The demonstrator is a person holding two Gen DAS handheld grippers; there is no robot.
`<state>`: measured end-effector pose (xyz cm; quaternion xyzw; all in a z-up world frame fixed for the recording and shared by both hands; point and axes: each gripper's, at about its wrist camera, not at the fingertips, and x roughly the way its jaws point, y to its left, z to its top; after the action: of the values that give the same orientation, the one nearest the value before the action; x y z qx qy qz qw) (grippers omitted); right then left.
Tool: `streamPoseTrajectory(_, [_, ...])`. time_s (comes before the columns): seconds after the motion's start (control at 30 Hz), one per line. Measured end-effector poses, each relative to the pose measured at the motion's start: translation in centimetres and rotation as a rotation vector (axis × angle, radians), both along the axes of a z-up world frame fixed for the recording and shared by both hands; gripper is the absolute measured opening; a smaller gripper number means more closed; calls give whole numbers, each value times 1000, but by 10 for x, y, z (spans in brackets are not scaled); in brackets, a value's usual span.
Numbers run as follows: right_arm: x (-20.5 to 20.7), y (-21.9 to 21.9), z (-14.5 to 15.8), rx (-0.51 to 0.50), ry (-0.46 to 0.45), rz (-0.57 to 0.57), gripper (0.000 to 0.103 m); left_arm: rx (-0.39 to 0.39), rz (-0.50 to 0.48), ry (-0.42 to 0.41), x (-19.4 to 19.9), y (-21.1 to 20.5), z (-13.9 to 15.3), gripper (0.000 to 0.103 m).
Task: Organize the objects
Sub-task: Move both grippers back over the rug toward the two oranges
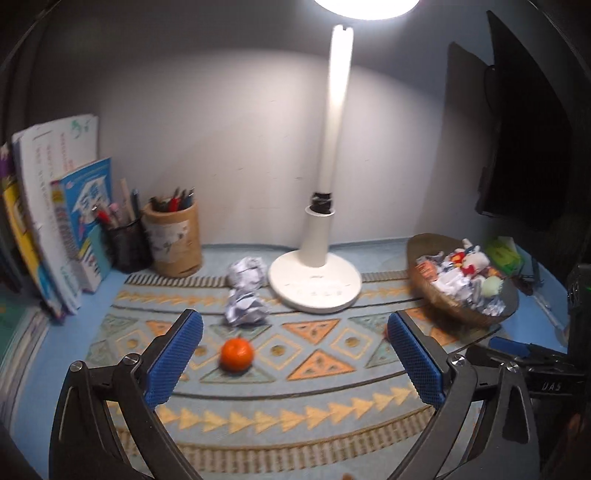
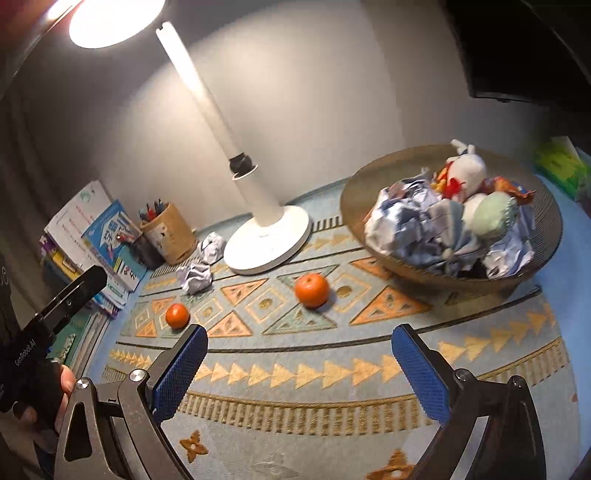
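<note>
A small round orange tangerine (image 1: pixel 237 354) lies on the patterned desk (image 1: pixel 317 391) mat at centre-left, between the left hand-held gripper (image 1: pixel 295 354)'s wide-open, empty jaws. The right hand-held gripper (image 2: pixel 299 369) is likewise open and empty, a larger tangerine (image 2: pixel 312 290) beyond it. Closing off-centre could roll the fruit toward the crumpled white paper ball (image 1: pixel 246 307).

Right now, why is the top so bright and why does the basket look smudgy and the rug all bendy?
Left wrist view: the lamp head glares pure white at the top edge, the basket is smeared by motion blur, and the corners go dark. Right wrist view: the same lamp head glares at top left, and the fisheye lens bends the rug stripes into curves.
</note>
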<state>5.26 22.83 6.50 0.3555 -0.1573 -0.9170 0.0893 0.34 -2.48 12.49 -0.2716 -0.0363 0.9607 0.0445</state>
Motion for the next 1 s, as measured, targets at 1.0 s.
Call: streamPoseTrajectory(1.0, [-29,-15,-68,34,-162,-106,100,56,121,-208,-57,-47,-91,97])
